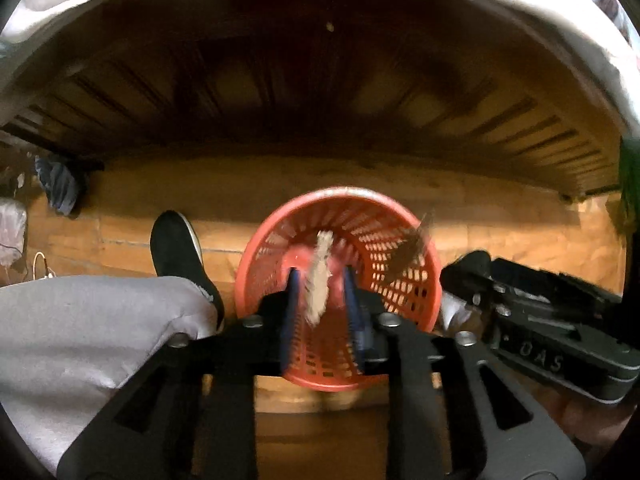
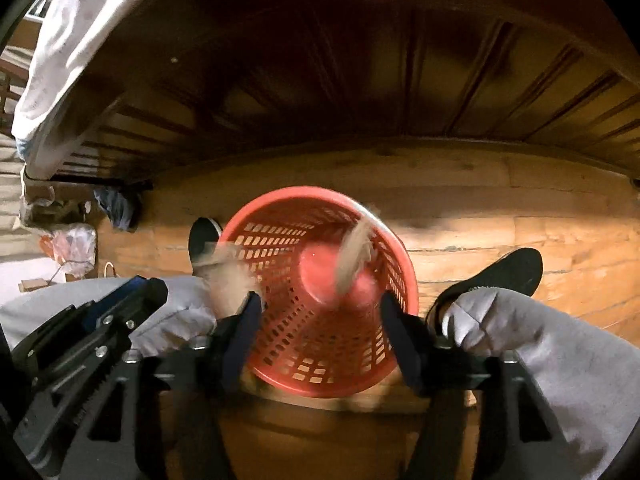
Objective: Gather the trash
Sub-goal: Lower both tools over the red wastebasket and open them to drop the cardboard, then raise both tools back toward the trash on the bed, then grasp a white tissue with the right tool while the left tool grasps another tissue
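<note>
A red plastic mesh basket (image 1: 400, 280) (image 2: 288, 320) stands on the wooden floor right under both grippers. My left gripper (image 1: 322, 272) points down into it, jaws apart, with a blurred beige crumpled scrap (image 1: 318, 284) loose between the blue fingers, clear of both pads. My right gripper (image 2: 320, 296) hangs over the basket with its jaws wide; a blurred tan scrap (image 2: 352, 256) is in the air over the basket's bottom. That scrap shows as a brown blur (image 1: 412, 252) in the left wrist view. In the right wrist view the beige scrap (image 2: 228, 276) blurs beside the left gripper (image 2: 132, 296).
A person's grey trouser legs (image 1: 80, 328) (image 2: 540, 352) and black shoes (image 1: 176, 252) (image 2: 504, 272) flank the basket. A dark wooden bed frame (image 1: 320, 92) with a white sheet (image 2: 60, 40) overhangs behind. A blue cloth (image 1: 60, 188) and plastic bags (image 2: 76, 248) lie at left.
</note>
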`<action>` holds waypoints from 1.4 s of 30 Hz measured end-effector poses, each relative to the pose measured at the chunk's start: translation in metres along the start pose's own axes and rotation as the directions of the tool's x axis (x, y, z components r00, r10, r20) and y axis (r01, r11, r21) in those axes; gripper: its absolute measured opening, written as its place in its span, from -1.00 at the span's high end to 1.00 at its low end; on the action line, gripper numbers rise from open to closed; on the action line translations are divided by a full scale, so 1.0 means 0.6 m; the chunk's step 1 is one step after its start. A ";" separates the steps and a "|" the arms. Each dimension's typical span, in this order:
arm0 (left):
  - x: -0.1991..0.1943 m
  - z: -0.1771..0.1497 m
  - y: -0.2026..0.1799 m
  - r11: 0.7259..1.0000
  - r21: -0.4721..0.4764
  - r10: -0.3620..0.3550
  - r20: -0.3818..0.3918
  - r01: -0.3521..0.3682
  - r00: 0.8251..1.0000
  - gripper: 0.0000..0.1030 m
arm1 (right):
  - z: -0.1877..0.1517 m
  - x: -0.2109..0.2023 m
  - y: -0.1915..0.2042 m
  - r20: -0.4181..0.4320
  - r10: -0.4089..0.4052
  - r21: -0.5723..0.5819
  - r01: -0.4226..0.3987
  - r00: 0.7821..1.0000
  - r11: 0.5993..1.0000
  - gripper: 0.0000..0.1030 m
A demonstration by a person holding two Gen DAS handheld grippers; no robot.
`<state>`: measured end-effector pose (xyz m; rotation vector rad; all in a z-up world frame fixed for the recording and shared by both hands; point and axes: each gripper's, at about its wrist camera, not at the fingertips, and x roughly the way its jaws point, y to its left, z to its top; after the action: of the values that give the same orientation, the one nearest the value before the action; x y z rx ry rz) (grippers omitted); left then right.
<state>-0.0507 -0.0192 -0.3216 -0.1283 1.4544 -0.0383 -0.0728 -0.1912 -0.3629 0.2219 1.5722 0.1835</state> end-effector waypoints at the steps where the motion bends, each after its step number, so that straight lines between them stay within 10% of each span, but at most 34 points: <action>1: -0.004 0.001 -0.001 1.000 0.003 0.008 0.007 -0.008 1.000 0.02 | 0.002 -0.006 0.005 0.001 0.002 -0.004 -0.002 1.000 1.000 -0.19; 9: -0.108 0.020 -0.001 0.999 0.033 0.018 0.171 -0.024 0.985 -0.32 | 0.037 -0.188 0.021 0.213 -0.020 -0.046 0.031 0.977 0.998 -0.19; 19: -0.312 0.142 0.048 0.999 0.032 0.021 0.518 -0.044 0.855 -0.54 | 0.255 -0.430 0.092 0.542 0.152 -0.215 -0.039 0.826 0.976 -0.47; 26: -0.345 0.239 0.101 0.999 -0.009 0.032 0.576 -0.033 0.817 -0.54 | 0.448 -0.293 0.149 0.414 0.092 -0.257 0.019 0.906 0.966 -0.34; 33: -0.342 0.277 0.113 1.000 -0.003 0.015 0.577 -0.016 0.816 -0.54 | 0.464 -0.173 0.161 0.306 0.037 -0.274 0.050 0.951 0.961 -0.33; 37: -0.334 0.287 0.107 1.000 -0.001 -0.006 0.560 0.007 0.828 -0.54 | 0.468 -0.171 0.144 0.325 0.075 -0.237 0.004 0.943 0.971 0.66; 42: -0.336 0.289 0.088 1.000 0.025 -0.025 0.553 0.013 0.832 -0.54 | 0.464 -0.176 0.116 0.307 0.126 -0.237 -0.052 0.943 0.970 0.80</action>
<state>0.0947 0.0651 -0.1090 -0.1244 0.8665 -0.0292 0.2082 -0.1570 -0.2468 0.1361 1.2067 0.3772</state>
